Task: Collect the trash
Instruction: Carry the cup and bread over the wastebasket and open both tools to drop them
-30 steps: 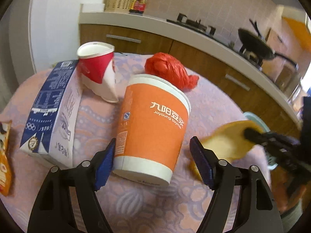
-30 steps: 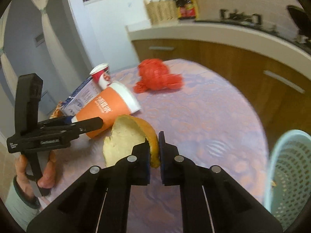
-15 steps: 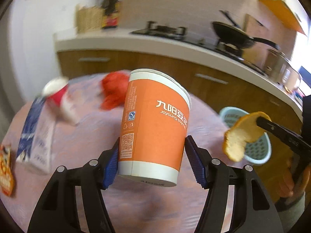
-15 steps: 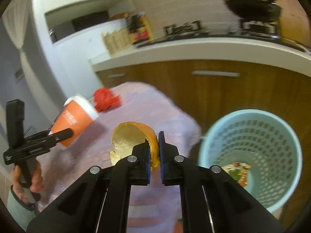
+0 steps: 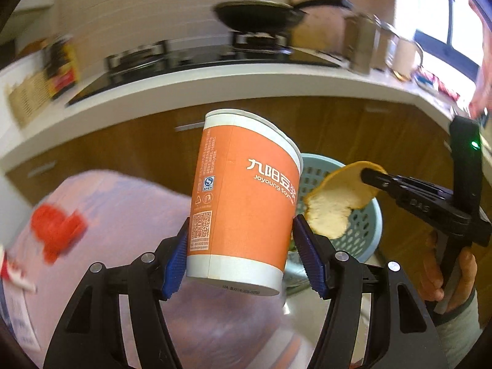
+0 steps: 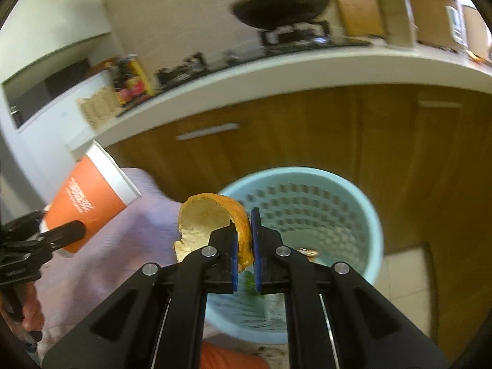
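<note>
My left gripper (image 5: 241, 253) is shut on an orange paper cup (image 5: 243, 206) and holds it in the air over the table edge, tilted right. The cup also shows in the right wrist view (image 6: 89, 204). My right gripper (image 6: 244, 240) is shut on a piece of orange peel (image 6: 212, 223) and holds it above the rim of the light blue trash basket (image 6: 363, 215). The peel (image 5: 335, 206) and the basket (image 5: 366, 233) also show in the left wrist view, right of the cup. The basket holds some trash at its bottom.
A red crumpled bag (image 5: 55, 230) and a carton (image 5: 12, 301) lie on the purple tablecloth (image 5: 129, 221) at left. A wooden cabinet front (image 6: 307, 135) under a white counter (image 6: 276, 70) stands behind the basket. A pan (image 6: 279, 6) sits on the stove.
Both grippers have swung right, away from the table toward the basket. The cup is lifted further off the table. The peel now hangs over the basket's rim.
</note>
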